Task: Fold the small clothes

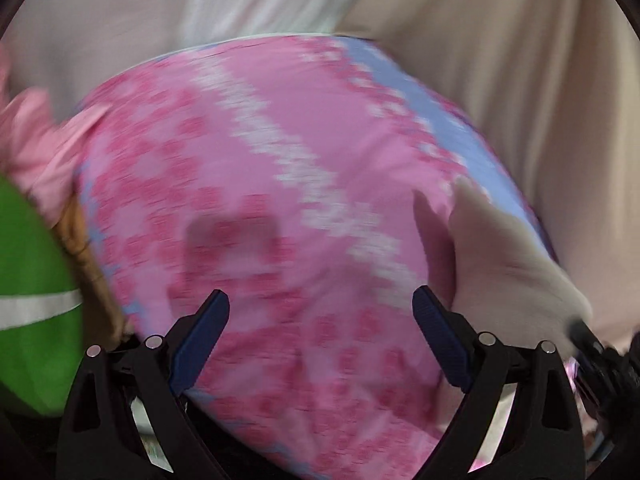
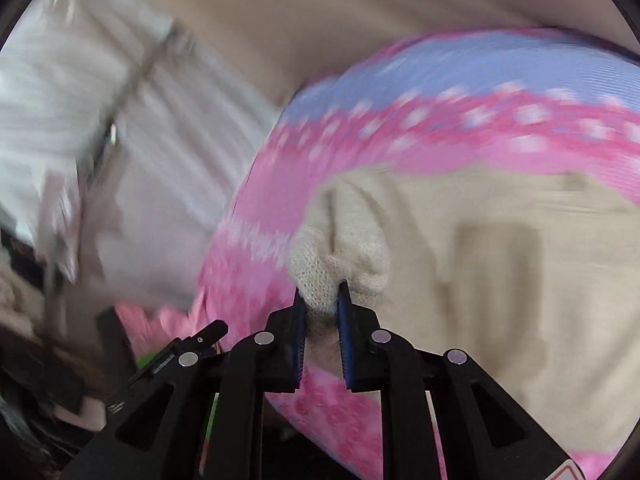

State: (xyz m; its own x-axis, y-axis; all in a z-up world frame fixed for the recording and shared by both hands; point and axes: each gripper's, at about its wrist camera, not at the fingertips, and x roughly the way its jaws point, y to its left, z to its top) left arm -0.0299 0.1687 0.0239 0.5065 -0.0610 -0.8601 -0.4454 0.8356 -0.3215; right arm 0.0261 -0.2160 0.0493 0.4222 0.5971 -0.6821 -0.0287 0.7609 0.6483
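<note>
A pink knitted garment [image 1: 280, 184] with darker pink and white patterns and a light blue band fills the left wrist view. It lies on a beige cloth surface [image 1: 540, 100]. My left gripper [image 1: 321, 302] is open just above it, holding nothing. A cream knitted piece [image 1: 500, 256] lies on the garment's right part. In the right wrist view the pink garment [image 2: 440, 128] curves around the cream knit [image 2: 480, 272]. My right gripper [image 2: 321, 300] is shut on a bunched fold of the cream knit. Both views are motion-blurred.
A green item with a white stripe [image 1: 32, 280] and a pale pink ruffled cloth [image 1: 36, 140] sit at the left. White striped cloth [image 2: 80, 100] lies at the far left in the right wrist view. The left gripper's black body [image 2: 132, 344] shows there too.
</note>
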